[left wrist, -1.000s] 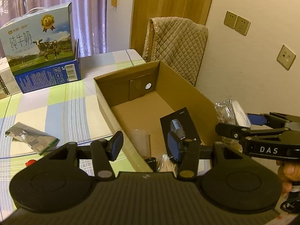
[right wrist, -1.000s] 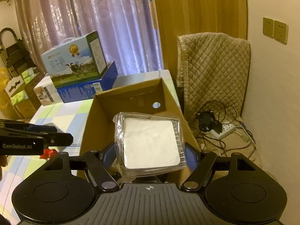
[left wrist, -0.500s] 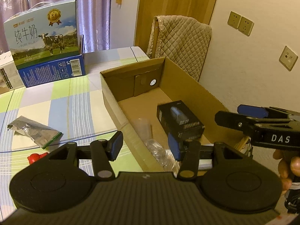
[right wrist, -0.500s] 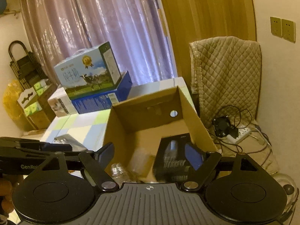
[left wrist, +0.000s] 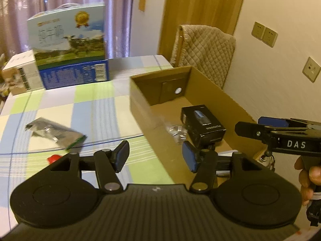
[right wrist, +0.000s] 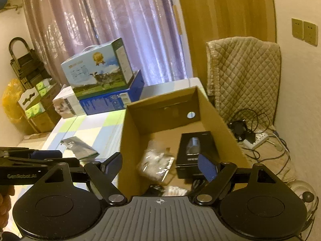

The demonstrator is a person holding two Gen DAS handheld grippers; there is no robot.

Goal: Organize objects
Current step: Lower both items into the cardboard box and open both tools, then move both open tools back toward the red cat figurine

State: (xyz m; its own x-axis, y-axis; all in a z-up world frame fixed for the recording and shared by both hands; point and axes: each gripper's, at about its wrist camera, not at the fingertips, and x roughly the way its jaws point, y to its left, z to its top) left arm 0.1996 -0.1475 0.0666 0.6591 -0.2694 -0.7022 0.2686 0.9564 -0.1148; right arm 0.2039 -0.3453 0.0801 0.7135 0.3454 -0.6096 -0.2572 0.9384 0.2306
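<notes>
Domestic room, lived-in. Evidence: purple curtains (right wrist: 112, 30) at 12 o'clock; a checked tablecloth (left wrist: 80, 108) over the table; a quilted cover (right wrist: 244, 76) draped on a chair at 2 o'clock; a milk carton gift box (right wrist: 98, 70) stacked at 11 o'clock; a power strip (right wrist: 258, 140) with tangled cables on the floor at 3 o'clock.

One cardboard box (right wrist: 128, 132) is sitting open, holding one black box (right wrist: 195, 150) and one clear bag (right wrist: 155, 165). One foil pouch (left wrist: 54, 131) is lying outside, and three cartons (left wrist: 68, 40) are standing behind.
</notes>
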